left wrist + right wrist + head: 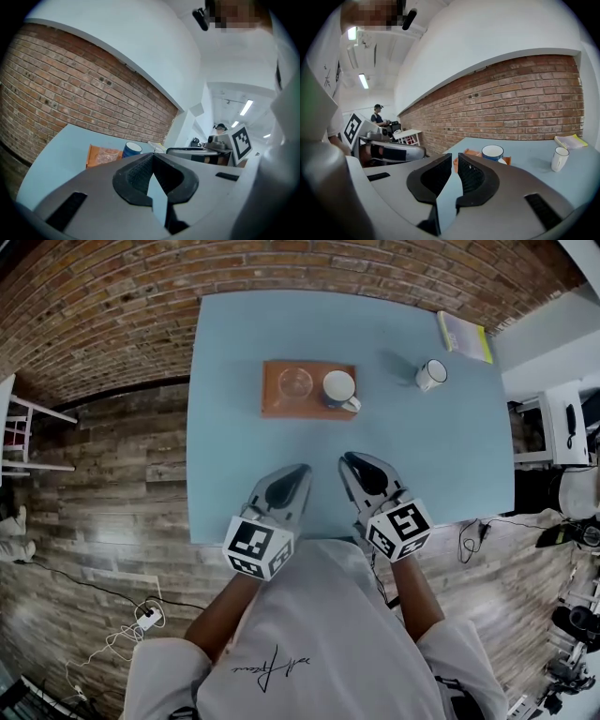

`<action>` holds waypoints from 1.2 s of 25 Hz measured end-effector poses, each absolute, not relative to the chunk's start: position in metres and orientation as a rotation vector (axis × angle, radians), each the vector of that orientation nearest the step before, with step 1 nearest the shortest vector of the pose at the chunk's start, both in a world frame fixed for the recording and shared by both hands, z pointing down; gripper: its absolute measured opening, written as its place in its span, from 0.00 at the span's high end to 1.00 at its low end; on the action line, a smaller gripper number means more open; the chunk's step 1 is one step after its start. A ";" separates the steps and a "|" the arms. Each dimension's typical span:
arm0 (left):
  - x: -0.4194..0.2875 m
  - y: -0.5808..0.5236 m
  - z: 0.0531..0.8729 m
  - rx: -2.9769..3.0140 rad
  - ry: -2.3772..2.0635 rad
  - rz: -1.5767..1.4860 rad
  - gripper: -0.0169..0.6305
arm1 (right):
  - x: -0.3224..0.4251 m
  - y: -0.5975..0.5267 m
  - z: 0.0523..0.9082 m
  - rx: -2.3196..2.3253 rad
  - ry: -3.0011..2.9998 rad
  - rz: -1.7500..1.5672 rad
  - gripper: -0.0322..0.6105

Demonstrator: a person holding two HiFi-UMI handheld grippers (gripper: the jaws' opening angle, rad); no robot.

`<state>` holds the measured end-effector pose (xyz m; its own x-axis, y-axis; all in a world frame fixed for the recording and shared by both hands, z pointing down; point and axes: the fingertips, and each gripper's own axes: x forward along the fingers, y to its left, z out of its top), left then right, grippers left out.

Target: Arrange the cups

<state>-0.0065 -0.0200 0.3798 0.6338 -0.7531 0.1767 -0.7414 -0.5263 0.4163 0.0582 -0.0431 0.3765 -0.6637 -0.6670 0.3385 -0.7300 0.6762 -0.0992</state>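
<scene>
Left gripper point(298, 468) clenched, right gripper point(349, 459) slightly parted
Both empty, lower centre; blue cup point(339, 388) stands on orange tray point(275, 407), upper centre.

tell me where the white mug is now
In the head view the white mug stands at the far right of the blue table, off the orange tray, right of the blue mug on it, near the yellow booklet.

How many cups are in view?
3: a clear glass cup and a blue mug on the orange tray, and a white mug on the table to the tray's right. None appears hidden.
</scene>
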 end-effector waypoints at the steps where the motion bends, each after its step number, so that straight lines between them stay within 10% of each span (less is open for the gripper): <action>1: -0.007 -0.021 0.381 2.397 -1.177 -0.026 0.96 | 0.058 -0.047 0.379 1.102 -2.614 0.305 0.91; 30: 0.014 -0.051 0.418 2.255 -1.179 0.106 0.96 | 0.108 -0.153 0.449 1.017 -2.575 0.085 0.78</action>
<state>0.0138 -0.0508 0.4175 0.6052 -0.7261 0.3264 -0.7725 -0.4367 0.4610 0.1078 -0.1535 0.4491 -0.6716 -0.6479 0.3595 -0.6703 0.7380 0.0778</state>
